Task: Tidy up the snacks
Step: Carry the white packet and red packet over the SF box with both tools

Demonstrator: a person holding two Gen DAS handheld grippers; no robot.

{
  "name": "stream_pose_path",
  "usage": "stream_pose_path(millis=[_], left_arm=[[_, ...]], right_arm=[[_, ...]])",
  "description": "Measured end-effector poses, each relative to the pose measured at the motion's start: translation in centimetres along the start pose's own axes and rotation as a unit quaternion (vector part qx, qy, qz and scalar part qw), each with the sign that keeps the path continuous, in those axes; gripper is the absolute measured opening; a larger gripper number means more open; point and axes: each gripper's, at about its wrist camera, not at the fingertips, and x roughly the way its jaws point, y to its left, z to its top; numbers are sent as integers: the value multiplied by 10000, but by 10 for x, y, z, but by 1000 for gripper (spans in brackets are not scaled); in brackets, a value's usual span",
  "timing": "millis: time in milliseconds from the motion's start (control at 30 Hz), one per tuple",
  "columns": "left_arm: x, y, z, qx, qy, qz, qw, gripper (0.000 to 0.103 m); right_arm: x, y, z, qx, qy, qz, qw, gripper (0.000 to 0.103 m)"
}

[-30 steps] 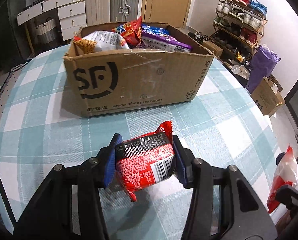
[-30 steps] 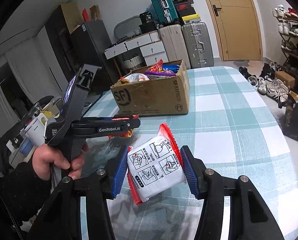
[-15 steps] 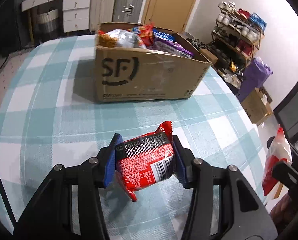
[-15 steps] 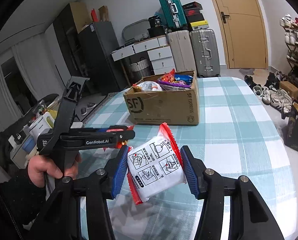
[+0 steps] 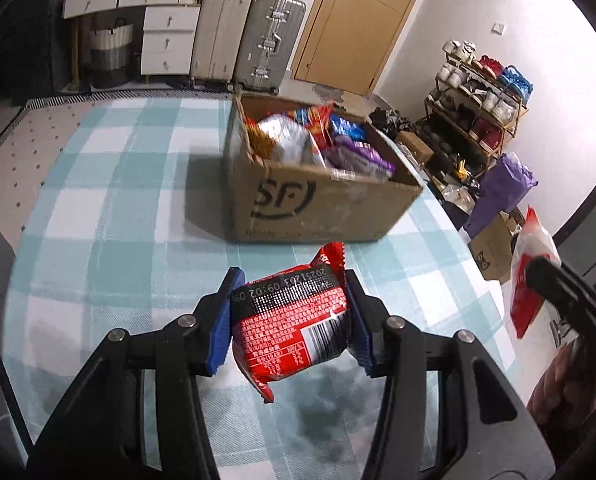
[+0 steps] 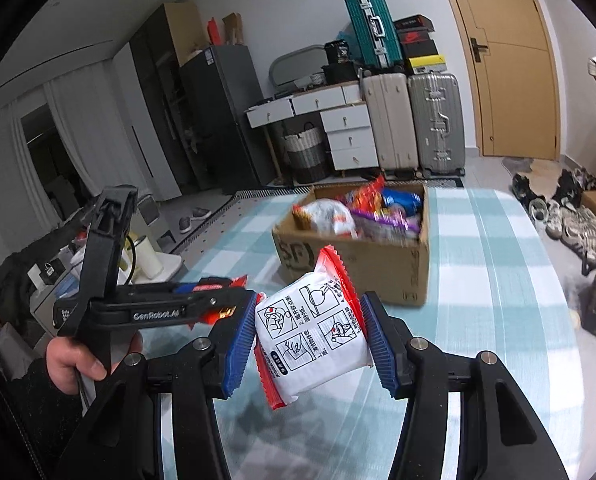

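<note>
Both grippers are loaded: the left gripper [image 5: 291,322] is clamped on a red packet [image 5: 294,320] at lower center, the right gripper [image 6: 310,330] squeezes a white packet [image 6: 314,332]. Both look light, puffy and crinkly, probably crushable, so pinch the flat sides gently. The box [image 5: 322,204] sits mid-frame, already pretty full.

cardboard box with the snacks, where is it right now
The cardboard box sits on the checked table, ahead of both grippers; in the left wrist view it is just beyond the red packet held by the left gripper.
</note>
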Motion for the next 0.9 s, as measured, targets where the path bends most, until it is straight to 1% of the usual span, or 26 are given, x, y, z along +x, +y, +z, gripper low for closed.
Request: stream_pose_path(millis=[133,267,433,533,700,900], left_arm=[[-11,2,23,48,-86,-29,9999,46],[-17,-3,50,197,-179,-13,9996,46],[-15,-8,79,233,-149,-96,9996,46],[-9,-14,95,285,-123,-104,9995,46],[7,-25,119,361,-78,-123,9992,46],[34,-33,149,427,-8,-112,9990,46]], right_arm=[[5,0,27,-142,-75,51,9999,53],[12,-4,52,-231,-137,17,9996,54],[27,-9,82,-349,-127,-1,9993,54],[38,-14,98,-435,-119,-24,9990,54],[64,-32,119,-296,60,-6,9995,54],[90,-49,140,-257,116,-47,9996,54]])
